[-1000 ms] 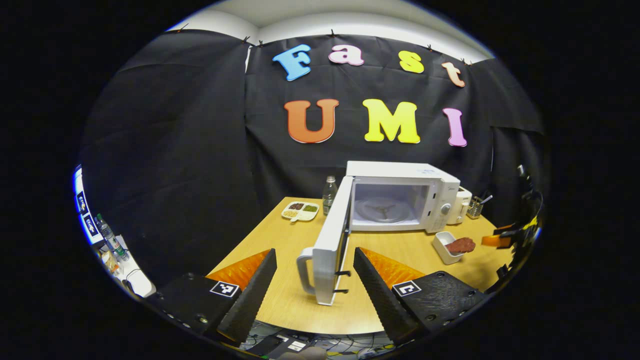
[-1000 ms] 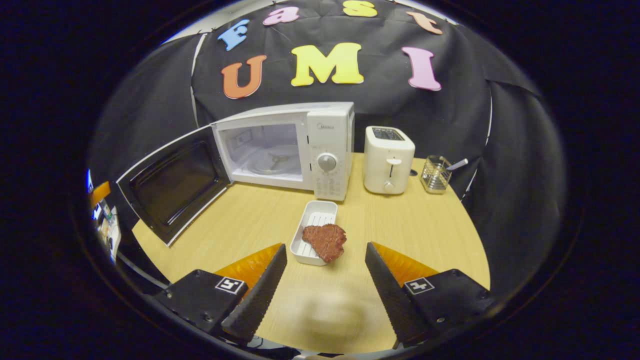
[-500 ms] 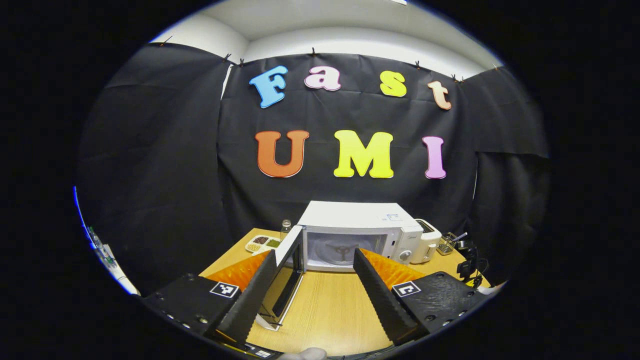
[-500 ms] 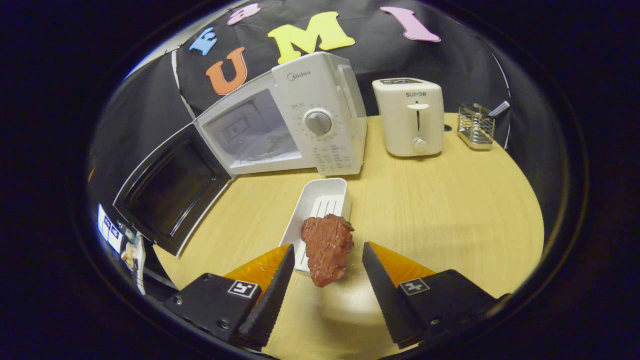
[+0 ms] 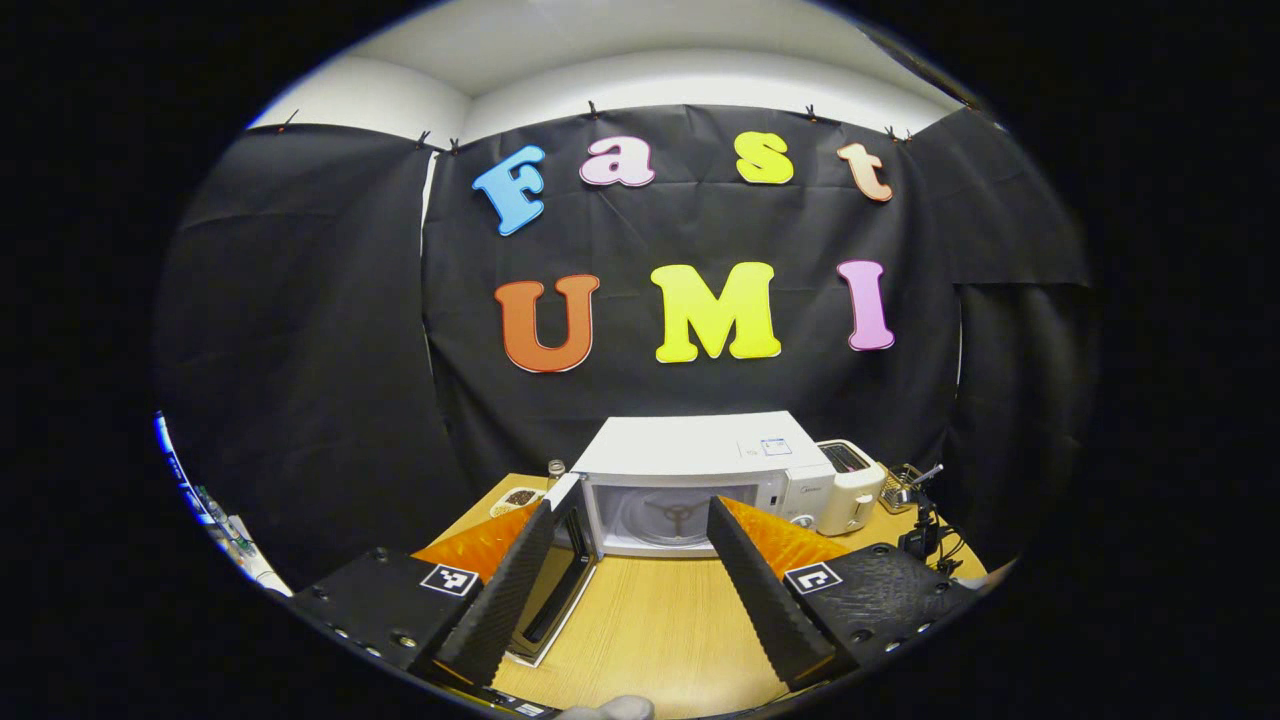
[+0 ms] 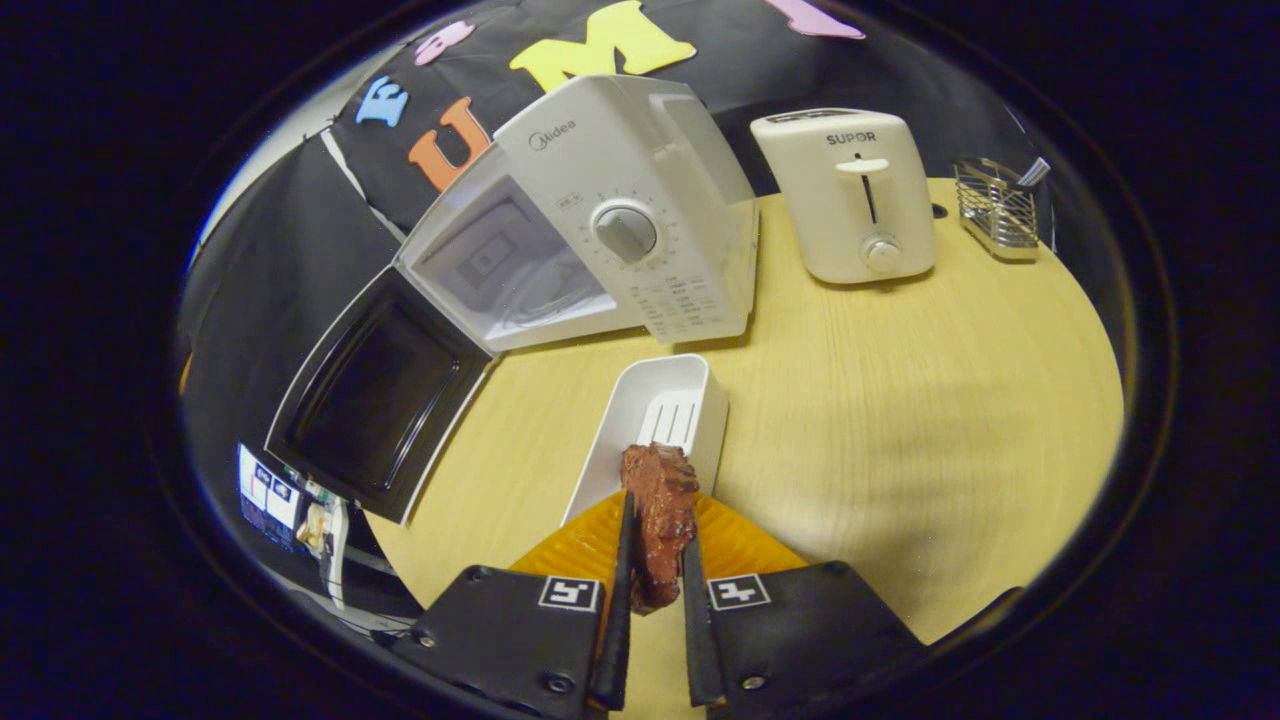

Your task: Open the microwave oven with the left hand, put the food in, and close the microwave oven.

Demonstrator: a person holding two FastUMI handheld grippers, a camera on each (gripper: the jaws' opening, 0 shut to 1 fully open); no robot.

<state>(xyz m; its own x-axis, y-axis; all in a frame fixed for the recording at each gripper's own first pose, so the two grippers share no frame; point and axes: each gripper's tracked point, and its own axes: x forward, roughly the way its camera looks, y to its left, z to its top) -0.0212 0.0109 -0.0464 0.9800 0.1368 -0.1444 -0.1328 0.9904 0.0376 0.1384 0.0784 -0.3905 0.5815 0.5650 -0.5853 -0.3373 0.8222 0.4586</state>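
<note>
My right gripper (image 6: 655, 610) clamps the meat slab (image 6: 658, 520) over the white tray (image 6: 660, 420) on the worktop (image 6: 900, 400). My left gripper (image 5: 630, 590) hangs wide, empty. Risk: the grip looks shallow; the slab may slip short of the microwave (image 6: 600, 230) cavity or catch its open door (image 6: 375, 390).

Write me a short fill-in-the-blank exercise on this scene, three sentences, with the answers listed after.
1. The right gripper is shut on the ____.
2. The microwave door stands ____.
3. The white appliance to the right of the microwave, in the right gripper view, is a ____.

Missing words: meat; open; toaster
</note>
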